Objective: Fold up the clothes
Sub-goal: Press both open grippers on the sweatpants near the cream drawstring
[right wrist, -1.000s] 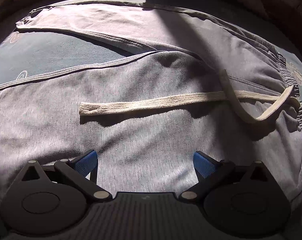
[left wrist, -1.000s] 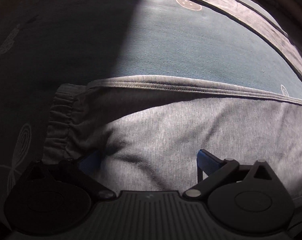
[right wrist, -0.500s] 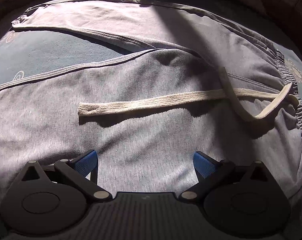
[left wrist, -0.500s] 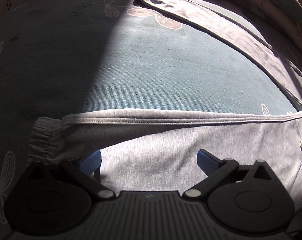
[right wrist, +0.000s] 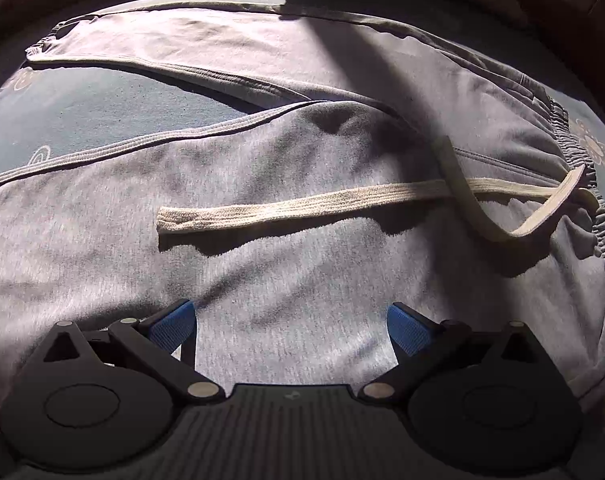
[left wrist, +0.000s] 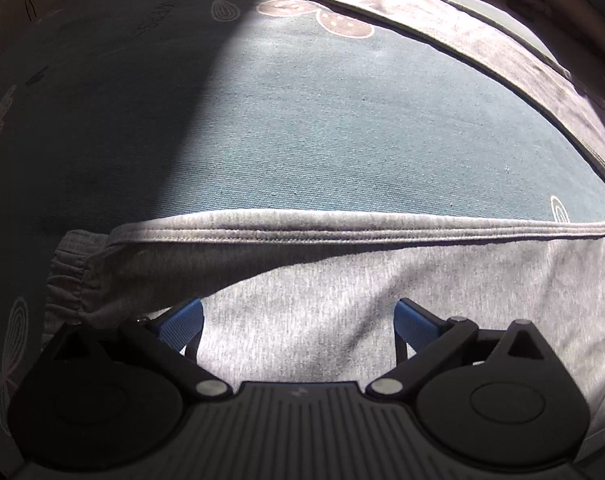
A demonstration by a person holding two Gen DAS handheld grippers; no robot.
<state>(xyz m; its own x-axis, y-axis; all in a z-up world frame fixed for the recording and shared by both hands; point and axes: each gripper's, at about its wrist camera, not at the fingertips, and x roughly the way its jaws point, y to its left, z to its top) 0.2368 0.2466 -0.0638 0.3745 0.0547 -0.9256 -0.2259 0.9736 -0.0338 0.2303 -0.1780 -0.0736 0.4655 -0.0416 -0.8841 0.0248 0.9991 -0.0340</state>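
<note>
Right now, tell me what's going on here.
A person is folding grey sweatpants spread flat on a blue patterned cover. The left claw hangs open over the near leg by its cuff; the right claw hangs open over the upper part, near the waistband. Neither grips cloth. The cream drawstring lies loose across the fabric, and the legs are spread apart, not yet folded.

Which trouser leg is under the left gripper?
The near leg, the one with the ribbed cuff beside the left gripper. The far leg lies apart, across a bare stretch of blue sheet.
</note>
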